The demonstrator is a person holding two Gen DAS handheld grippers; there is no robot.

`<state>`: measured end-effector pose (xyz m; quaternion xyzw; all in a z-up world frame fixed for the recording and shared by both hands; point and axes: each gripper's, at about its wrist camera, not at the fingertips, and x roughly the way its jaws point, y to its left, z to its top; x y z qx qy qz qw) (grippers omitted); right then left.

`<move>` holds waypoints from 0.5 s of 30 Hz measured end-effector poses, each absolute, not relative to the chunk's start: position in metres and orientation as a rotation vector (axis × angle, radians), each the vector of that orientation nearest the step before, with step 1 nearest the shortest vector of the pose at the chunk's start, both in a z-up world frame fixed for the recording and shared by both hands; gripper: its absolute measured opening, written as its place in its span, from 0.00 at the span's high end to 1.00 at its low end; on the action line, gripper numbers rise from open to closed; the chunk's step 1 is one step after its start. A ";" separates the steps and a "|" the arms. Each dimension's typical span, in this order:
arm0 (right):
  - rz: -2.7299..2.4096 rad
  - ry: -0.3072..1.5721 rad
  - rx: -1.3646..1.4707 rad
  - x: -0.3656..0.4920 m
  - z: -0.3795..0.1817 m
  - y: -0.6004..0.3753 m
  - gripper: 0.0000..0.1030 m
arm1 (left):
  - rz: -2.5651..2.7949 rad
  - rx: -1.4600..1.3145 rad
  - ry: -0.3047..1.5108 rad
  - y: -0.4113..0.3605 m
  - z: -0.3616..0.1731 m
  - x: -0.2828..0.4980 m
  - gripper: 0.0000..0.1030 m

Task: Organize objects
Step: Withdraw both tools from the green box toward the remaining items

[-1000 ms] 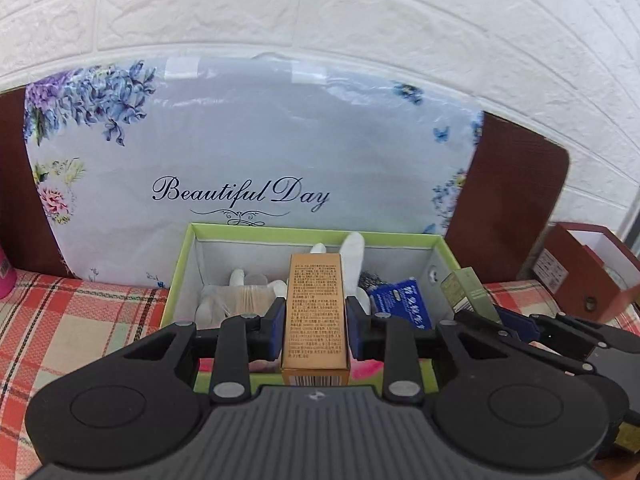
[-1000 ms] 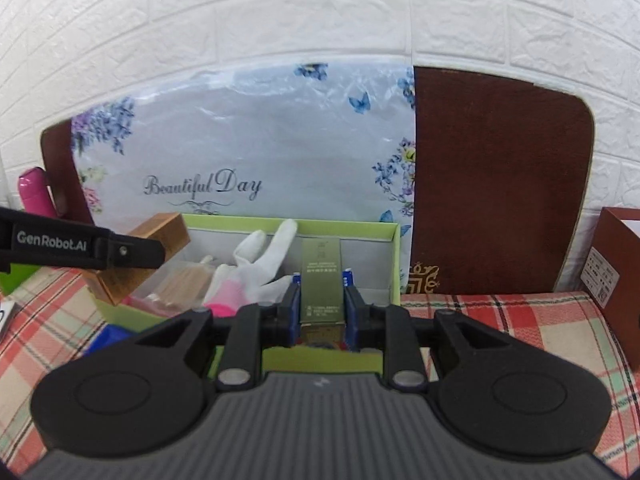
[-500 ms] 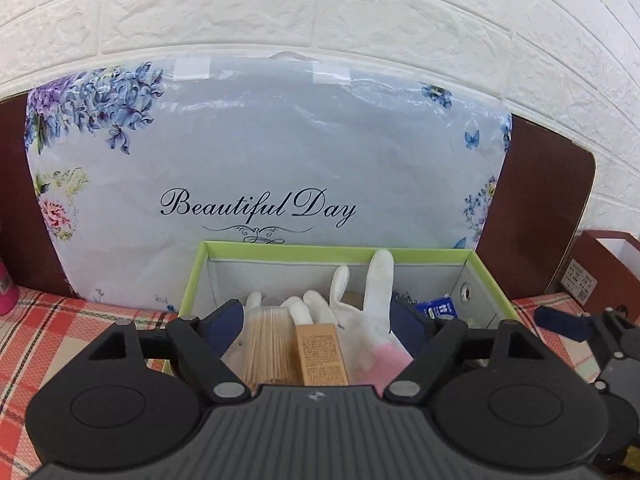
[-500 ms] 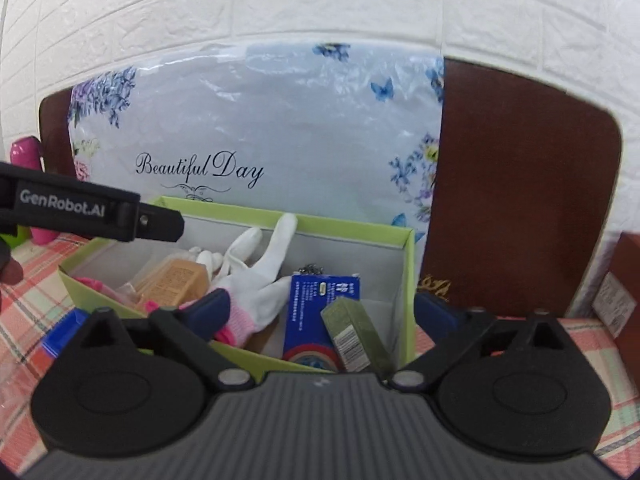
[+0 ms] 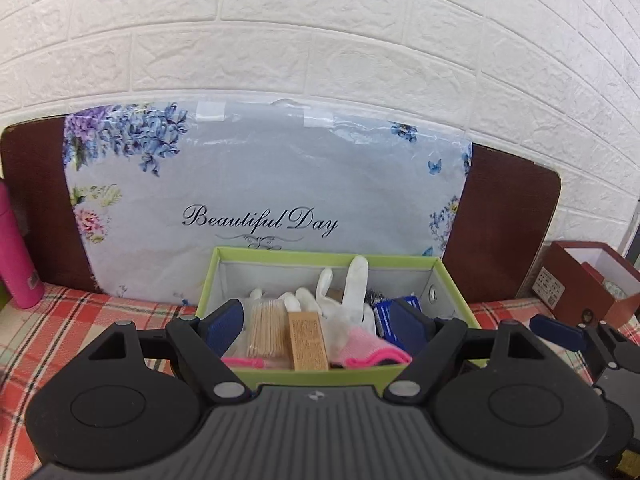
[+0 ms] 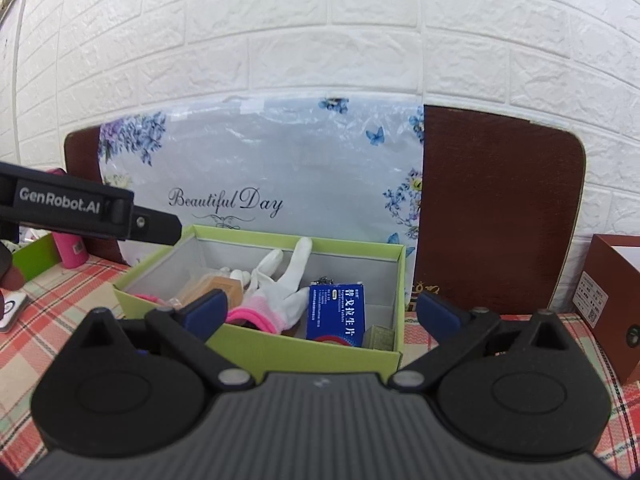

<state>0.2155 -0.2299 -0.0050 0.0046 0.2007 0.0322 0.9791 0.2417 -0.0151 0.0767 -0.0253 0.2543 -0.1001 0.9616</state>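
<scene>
A light green open box (image 5: 340, 258) (image 6: 280, 344) stands on the checked cloth. Inside lie a tan carton (image 5: 308, 340) (image 6: 216, 286), a white glove with a pink cuff (image 5: 348, 300) (image 6: 280, 280), a bundle of wooden sticks (image 5: 266, 328), a blue medicine box (image 6: 338, 312) and a small olive carton (image 6: 380, 336) in the near right corner. My left gripper (image 5: 318, 320) is open, just short of the box's front wall, holding nothing. My right gripper (image 6: 322, 310) is open wide before the same wall, also holding nothing.
A floral "Beautiful Day" bag (image 5: 260, 184) leans on a brown board (image 6: 500, 220) against the white brick wall behind the box. A pink bottle (image 5: 18, 252) stands far left. A red-brown box (image 5: 588, 280) (image 6: 616, 300) sits to the right.
The left gripper opened and let the tan carton fall into the green box. The right gripper opened and dropped the olive carton there. Both grippers have drawn back and up a little.
</scene>
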 end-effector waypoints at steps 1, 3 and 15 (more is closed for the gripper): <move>0.065 0.398 0.011 0.208 -0.004 -0.229 0.00 | -0.197 -0.042 0.526 -0.016 0.078 0.236 0.19; 0.061 0.388 0.014 0.193 -0.003 -0.228 0.00 | -0.192 -0.038 0.536 -0.015 0.078 0.223 0.19; 0.032 0.424 0.061 0.104 -0.033 -0.230 0.00 | -0.207 -0.024 0.572 -0.013 0.047 0.149 0.19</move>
